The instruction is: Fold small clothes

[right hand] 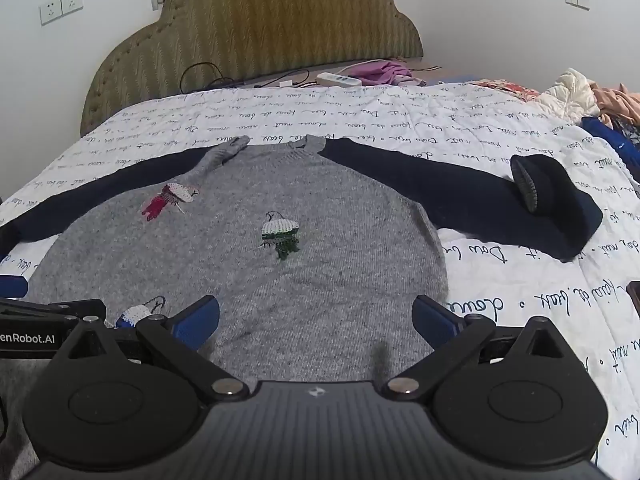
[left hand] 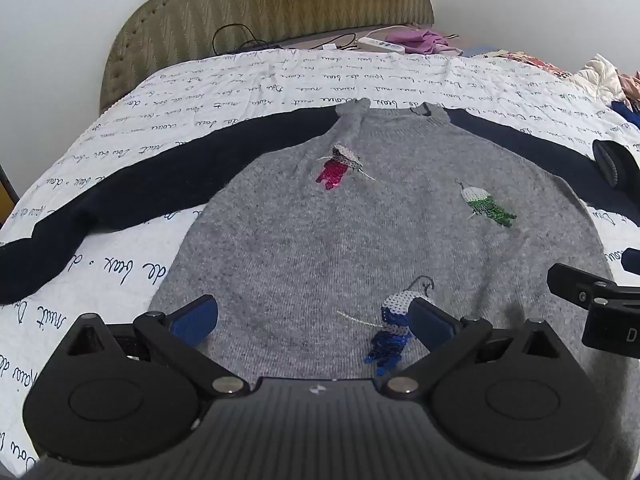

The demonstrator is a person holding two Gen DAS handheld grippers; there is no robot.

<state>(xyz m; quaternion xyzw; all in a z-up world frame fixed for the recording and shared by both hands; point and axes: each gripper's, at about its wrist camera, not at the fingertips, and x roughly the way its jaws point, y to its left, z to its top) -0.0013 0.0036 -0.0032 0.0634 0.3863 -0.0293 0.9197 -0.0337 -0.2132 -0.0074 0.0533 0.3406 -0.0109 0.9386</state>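
A small grey sweater (left hand: pixel 360 232) with navy sleeves lies flat, face up, on the bed. It also shows in the right wrist view (right hand: pixel 248 272). It has three sequin birds: red (left hand: pixel 338 168), green (left hand: pixel 486 204) and blue (left hand: pixel 394 328). The left sleeve (left hand: pixel 100 216) and the right sleeve (right hand: pixel 460 196) are spread outward. My left gripper (left hand: pixel 314 320) is open and empty over the hem's left part. My right gripper (right hand: pixel 316 320) is open and empty over the hem's right part. It also shows at the right edge of the left wrist view (left hand: pixel 592 292).
The bed cover (right hand: pixel 520 280) is white with script writing. A padded headboard (right hand: pixel 260 32) stands behind. A power strip (right hand: pixel 338 79), cables and a purple cloth (right hand: pixel 380 70) lie near the headboard. A pile of clothes (right hand: pixel 600 100) sits at the far right.
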